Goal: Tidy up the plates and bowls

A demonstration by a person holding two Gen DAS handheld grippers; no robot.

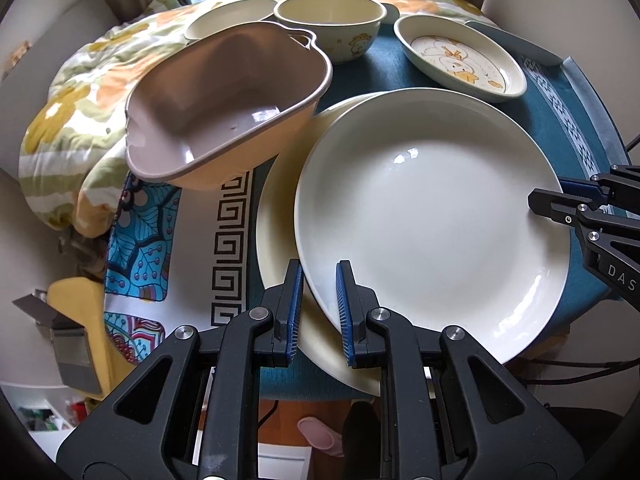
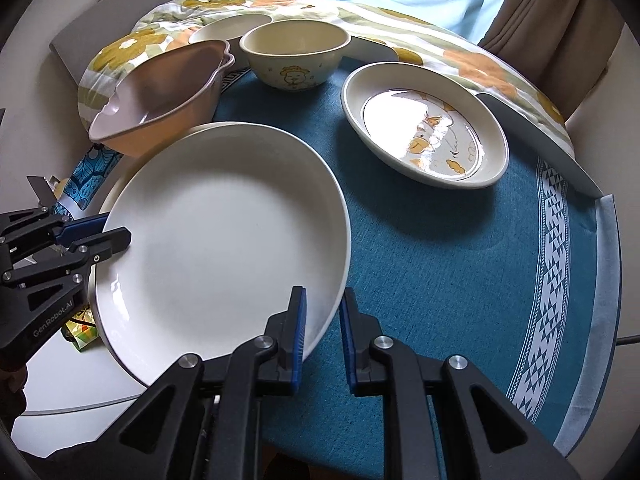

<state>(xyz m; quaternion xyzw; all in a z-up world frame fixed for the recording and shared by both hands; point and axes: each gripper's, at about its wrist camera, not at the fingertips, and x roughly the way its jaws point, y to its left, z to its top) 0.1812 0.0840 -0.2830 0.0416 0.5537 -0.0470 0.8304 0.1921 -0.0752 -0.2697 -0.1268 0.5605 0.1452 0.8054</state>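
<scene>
White glossy plate (image 1: 432, 216), rim tilted above a second plate (image 1: 276, 216)

two stacked white plates (image 1: 432, 216) between the grippers, one duck-print dish (image 1: 464, 60) beyond, three bowls (image 1: 224, 104) farther back-left

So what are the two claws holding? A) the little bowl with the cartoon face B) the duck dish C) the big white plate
C: the left claw and the right claw each pinch the rim of the big white plate.
</scene>
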